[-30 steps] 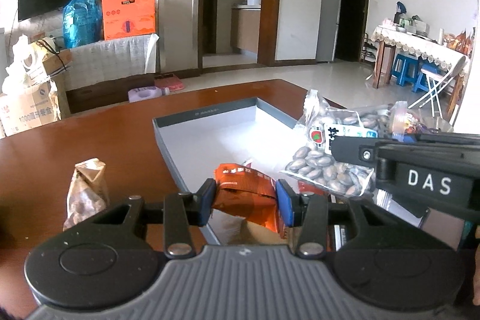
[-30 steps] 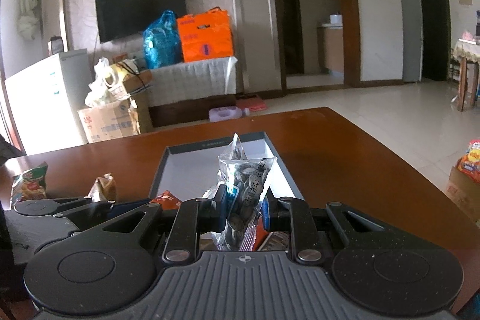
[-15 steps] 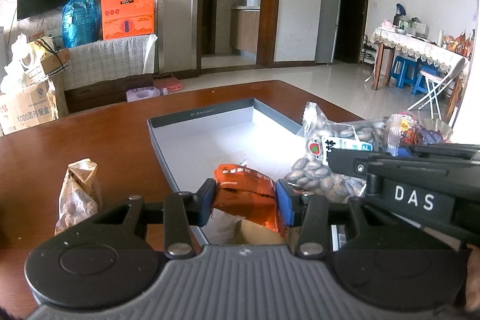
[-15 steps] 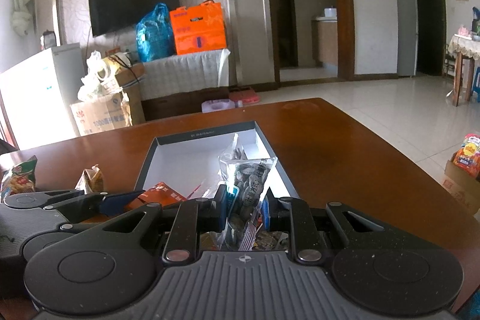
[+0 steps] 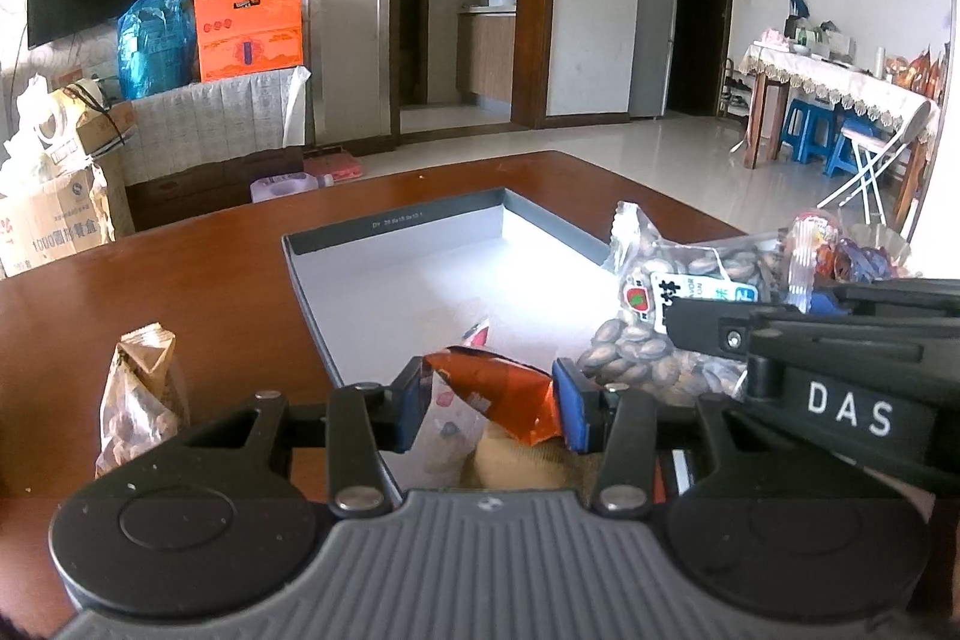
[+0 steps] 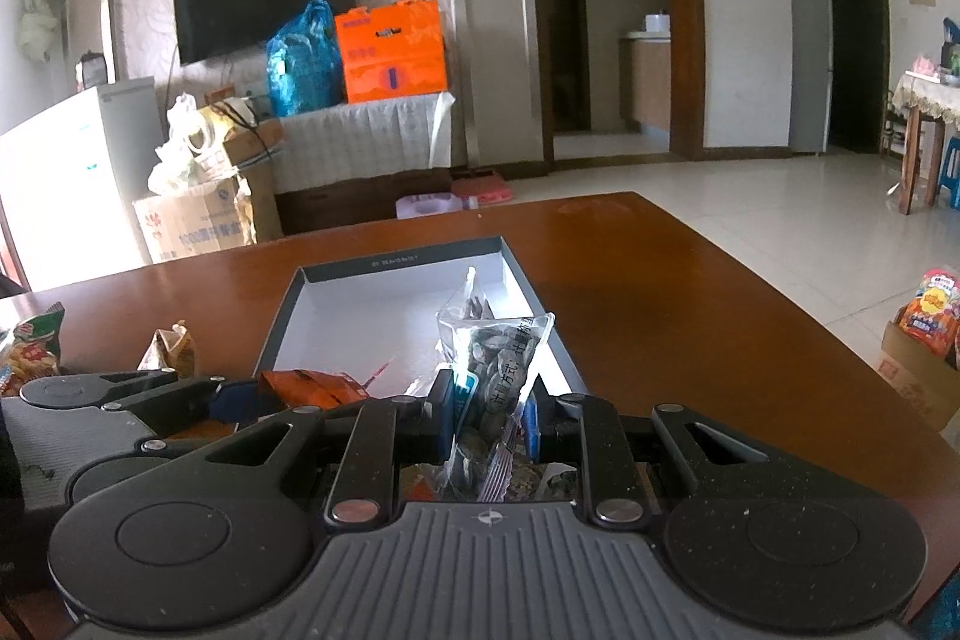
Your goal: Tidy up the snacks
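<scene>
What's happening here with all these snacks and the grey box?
A person is sorting snacks into the grey box with two hand-held tongs. The left tongs have just been opening around an orange packet at the box's near end. The right tongs are shut on a clear bag of seeds. A tan packet waits on the table.

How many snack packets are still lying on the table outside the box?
2: a brown packet left of the grey box, and a green packet farther left. Others may be hidden.

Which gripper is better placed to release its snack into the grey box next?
Probably the left gripper: its jaws have just been opening around the orange foil packet over the grey cardboard box. The right is shut on its clear nut bag.
</scene>
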